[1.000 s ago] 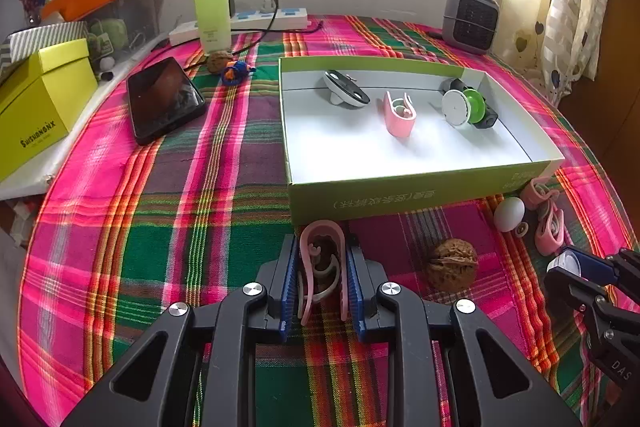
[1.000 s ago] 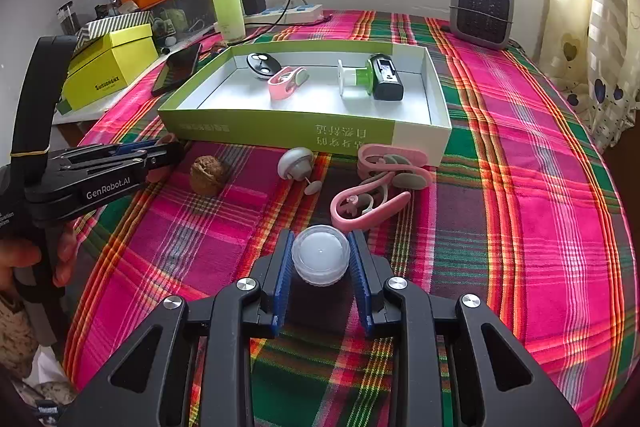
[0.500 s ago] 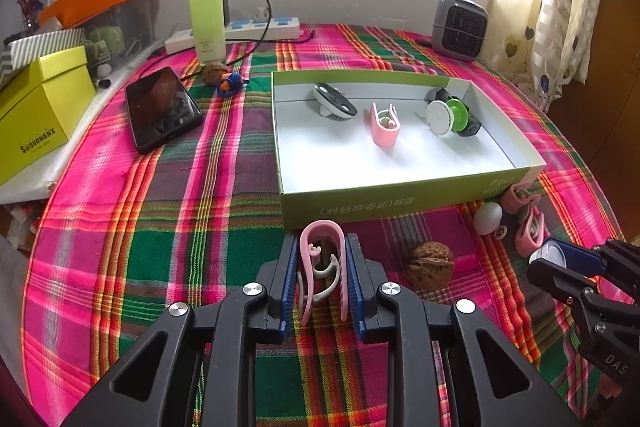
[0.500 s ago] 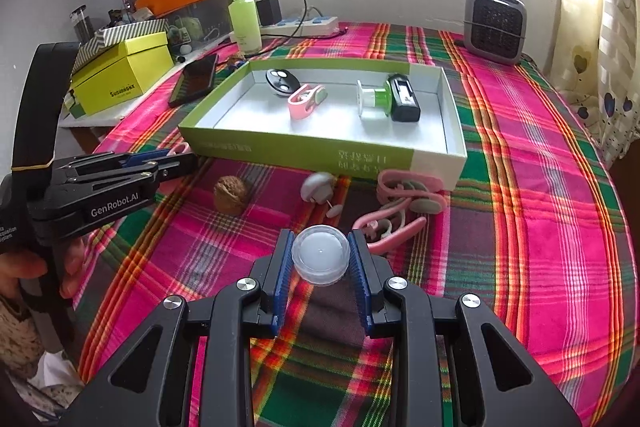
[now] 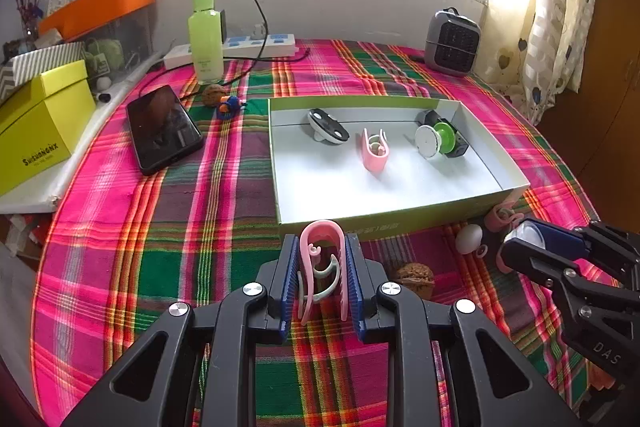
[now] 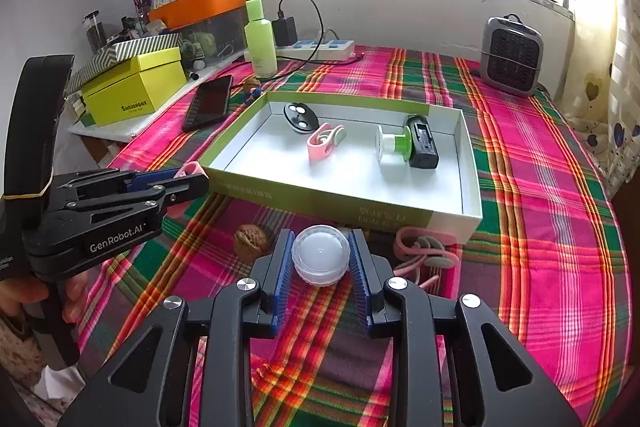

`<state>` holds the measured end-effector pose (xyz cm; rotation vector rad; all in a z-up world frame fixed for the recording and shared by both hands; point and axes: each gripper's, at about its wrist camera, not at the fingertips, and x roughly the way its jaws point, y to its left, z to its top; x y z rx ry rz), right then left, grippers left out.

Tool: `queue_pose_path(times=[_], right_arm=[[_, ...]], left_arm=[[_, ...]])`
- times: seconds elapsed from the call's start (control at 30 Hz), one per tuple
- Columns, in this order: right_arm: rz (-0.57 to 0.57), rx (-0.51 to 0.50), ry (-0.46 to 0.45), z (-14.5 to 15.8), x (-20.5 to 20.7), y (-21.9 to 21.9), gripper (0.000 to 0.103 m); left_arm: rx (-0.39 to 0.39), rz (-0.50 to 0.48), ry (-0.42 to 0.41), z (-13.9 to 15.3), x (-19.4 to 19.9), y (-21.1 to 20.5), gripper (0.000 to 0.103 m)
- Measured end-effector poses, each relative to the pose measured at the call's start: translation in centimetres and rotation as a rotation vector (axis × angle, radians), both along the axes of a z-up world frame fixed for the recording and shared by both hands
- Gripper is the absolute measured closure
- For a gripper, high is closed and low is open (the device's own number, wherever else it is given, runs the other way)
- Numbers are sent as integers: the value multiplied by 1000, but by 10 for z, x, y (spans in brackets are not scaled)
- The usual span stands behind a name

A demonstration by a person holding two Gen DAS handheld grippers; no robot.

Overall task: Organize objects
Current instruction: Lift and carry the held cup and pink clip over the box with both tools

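Note:
My left gripper (image 5: 322,277) is shut on a pink clip (image 5: 321,259) and holds it above the cloth, just in front of the green-walled open box (image 5: 384,225). My right gripper (image 6: 320,269) is shut on a white round cap (image 6: 320,259), raised in front of the box's (image 6: 320,197) near wall. Inside the box lie a black round fob (image 6: 301,117), a pink clip (image 6: 325,141), a white-green spool (image 6: 394,145) and a black block (image 6: 422,143). A walnut (image 6: 251,242) and pink clips (image 6: 424,253) lie on the cloth before the box.
A phone (image 5: 162,133), a green bottle (image 5: 206,35), a power strip (image 5: 256,45), a yellow box (image 5: 38,125) and a small heater (image 5: 452,43) stand around the plaid table. A second walnut and a blue-orange toy (image 5: 229,103) lie behind the box. A white egg-shaped piece (image 5: 469,238) lies near my right gripper.
Both grippers have risen and pulled back a little with their objects held, so the box and table look farther below. Nothing was let go.

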<state>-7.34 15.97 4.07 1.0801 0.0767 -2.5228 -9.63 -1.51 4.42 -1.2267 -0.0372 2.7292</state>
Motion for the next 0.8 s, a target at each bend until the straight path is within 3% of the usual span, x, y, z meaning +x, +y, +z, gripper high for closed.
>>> queue_pose_path(times=[0.8], right_arm=[[4, -9, -19, -1, -62, -22, 74]], left_arm=[[6, -18, -6, 8, -53, 5, 82]])
